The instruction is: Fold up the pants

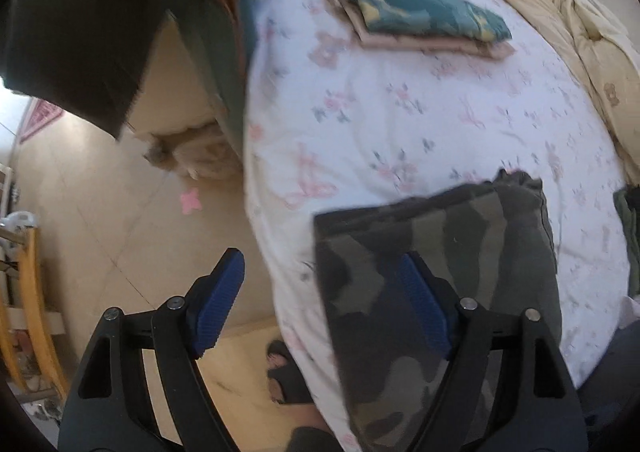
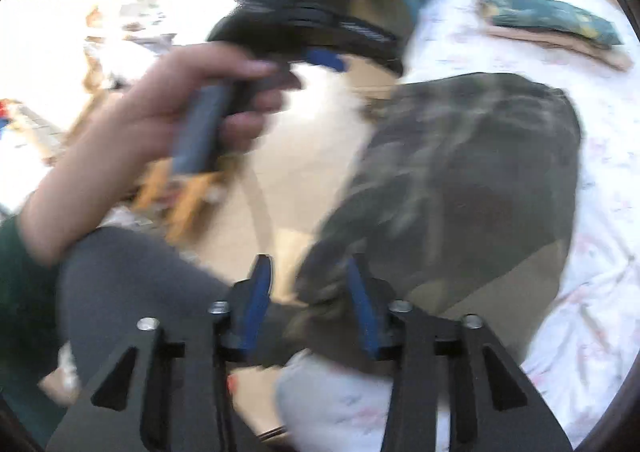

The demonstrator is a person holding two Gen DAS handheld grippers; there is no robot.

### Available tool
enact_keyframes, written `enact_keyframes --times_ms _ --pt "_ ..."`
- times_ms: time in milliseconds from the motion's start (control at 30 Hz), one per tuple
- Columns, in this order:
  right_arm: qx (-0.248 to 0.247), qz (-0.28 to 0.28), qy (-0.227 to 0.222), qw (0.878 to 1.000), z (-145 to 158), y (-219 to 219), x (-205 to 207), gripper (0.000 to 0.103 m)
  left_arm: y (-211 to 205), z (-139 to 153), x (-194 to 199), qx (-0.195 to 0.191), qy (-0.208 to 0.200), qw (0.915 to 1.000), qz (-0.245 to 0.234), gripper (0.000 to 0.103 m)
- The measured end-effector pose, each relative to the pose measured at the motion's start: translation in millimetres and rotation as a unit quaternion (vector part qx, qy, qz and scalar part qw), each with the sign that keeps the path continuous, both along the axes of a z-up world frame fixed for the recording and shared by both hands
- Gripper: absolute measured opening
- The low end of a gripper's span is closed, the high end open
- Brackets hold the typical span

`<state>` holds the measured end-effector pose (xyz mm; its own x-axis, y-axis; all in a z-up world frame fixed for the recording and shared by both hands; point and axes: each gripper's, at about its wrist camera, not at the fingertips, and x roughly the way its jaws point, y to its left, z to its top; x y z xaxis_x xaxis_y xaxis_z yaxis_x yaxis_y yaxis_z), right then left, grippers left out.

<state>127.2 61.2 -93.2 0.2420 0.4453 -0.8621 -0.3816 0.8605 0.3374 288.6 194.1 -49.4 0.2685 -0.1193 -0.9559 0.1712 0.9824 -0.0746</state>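
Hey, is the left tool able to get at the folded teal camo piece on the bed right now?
Probably yes. The left tool is open and holds nothing, and bare floral sheet lies between it and the teal camo piece. It sits across the bed, so a long reach over the camo pants.

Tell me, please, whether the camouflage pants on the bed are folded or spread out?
Folded: the camouflage pants form a compact block with a straight doubled edge on the floral sheet, no legs trailing.

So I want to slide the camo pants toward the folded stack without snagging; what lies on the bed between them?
Only bare floral sheet lies between the camo pants and the folded stack, clearest in the left wrist view.
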Motion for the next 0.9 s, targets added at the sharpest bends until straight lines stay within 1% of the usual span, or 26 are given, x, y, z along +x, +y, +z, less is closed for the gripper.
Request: enact_keyframes --times_ms 33,67,100,133,167,233,267,333,367,400,467,500,567,600,633,667,700,733,767,800,833,867,900 --pt "-0.011 -0.010 0.004 1.000 -7.7 2.7 7.6 0.012 -2.7 -10.4 1.6 0.012 0.016 0.9998 -0.001 0.076" --pt "-0.028 -0.013 -0.005 1.000 -15.7 9.0 14.0 0.012 -6.3 -20.6 2.8 0.026 0.027 0.9993 -0.002 0.075" --pt "-0.060 -0.008 -0.019 0.998 -25.8 18.1 20.2 0.012 -8.7 -31.6 3.9 0.045 0.040 0.9982 -0.006 0.075" --pt "-0.094 -0.003 -0.017 0.995 -42.5 28.1 26.7 0.012 -10.0 -42.3 4.4 0.059 0.053 0.9969 -0.008 0.075" --pt "-0.092 -0.003 0.003 0.996 -51.6 19.7 30.0 0.012 -7.8 -53.9 4.3 0.065 0.069 0.9955 -0.006 0.075" --pt "-0.083 -0.007 0.081 0.993 -84.7 16.9 28.4 0.011 -2.0 -70.4 3.4 0.067 0.102 0.9925 0.005 0.077" --pt "-0.081 -0.011 0.090 0.993 -93.4 11.3 18.7 0.009 -1.5 -73.4 2.9 0.066 0.109 0.9919 0.004 0.077" --pt "-0.059 -0.022 0.092 0.994 -93.1 -0.3 7.3 0.008 -4.3 -70.0 3.2 0.078 0.100 0.9918 -0.009 0.081" --pt "-0.039 -0.036 0.105 0.993 -90.7 -10.5 2.4 0.008 -5.8 -67.2 3.4 0.089 0.093 0.9916 -0.014 0.081" --pt "-0.012 -0.045 0.127 0.991 -89.6 -19.5 -3.8 0.008 -5.5 -65.9 3.1 0.090 0.093 0.9914 -0.018 0.081" --pt "0.014 -0.037 0.158 0.987 -86.7 -29.1 -17.0 0.008 -3.1 -61.2 5.0 0.088 0.094 0.9916 -0.017 0.081" --pt "0.024 -0.031 0.147 0.988 -75.3 -36.6 -27.0 0.016 -1.5 -58.2 6.0 0.081 0.094 0.9923 -0.013 0.081" --pt "0.050 -0.040 0.107 0.992 -51.6 -54.5 -39.0 0.016 3.6 -49.8 7.5 0.063 0.086 0.9943 -0.001 0.081" --pt "0.081 -0.063 0.084 0.991 -36.0 -73.9 -46.8 0.021 5.5 -43.6 7.6 0.055 0.078 0.9954 0.004 0.081" --pt "0.105 -0.092 0.068 0.988 -26.6 -94.8 -56.2 0.049 5.9 -38.9 7.2 0.048 0.070 0.9964 0.006 0.081" --pt "0.117 -0.114 0.060 0.985 -22.0 -107.2 -59.2 0.068 6.3 -34.7 6.5 0.043 0.061 0.9972 0.007 0.081" --pt "0.126 -0.148 0.049 0.980 -17.8 -124.5 -64.5 0.089 6.0 -29.8 6.2 0.038 0.051 0.9979 0.008 0.081" --pt "0.143 -0.195 0.032 0.970 -16.1 -149.8 -71.4 0.090 5.4 -25.3 6.2 0.031 0.044 0.9985 0.010 0.081" --pt "0.153 -0.219 0.031 0.963 -18.1 -156.9 -75.0 0.090 4.4 -21.8 6.4 0.023 0.042 0.9988 0.011 0.081" --pt "0.166 -0.253 0.042 0.952 -25.8 -170.7 -77.8 0.090 2.4 -19.1 7.2 0.017 0.041 0.9989 0.011 0.081" --pt "0.195 -0.291 0.061 0.935 -40.0 -185.9 -83.3 0.090 0.9 -17.3 6.8 0.012 0.040 0.9990 0.013 0.081" --pt "0.223 -0.317 0.076 0.919 -52.6 -194.4 -86.6 0.090 -0.8 -15.0 6.7 0.007 0.038 0.9991 0.015 0.081" --pt "0.249 -0.347 0.091 0.900 -69.4 -205.2 -88.0 0.090 -3.7 -15.1 6.8 0.008 0.037 0.9992 0.014 0.081"
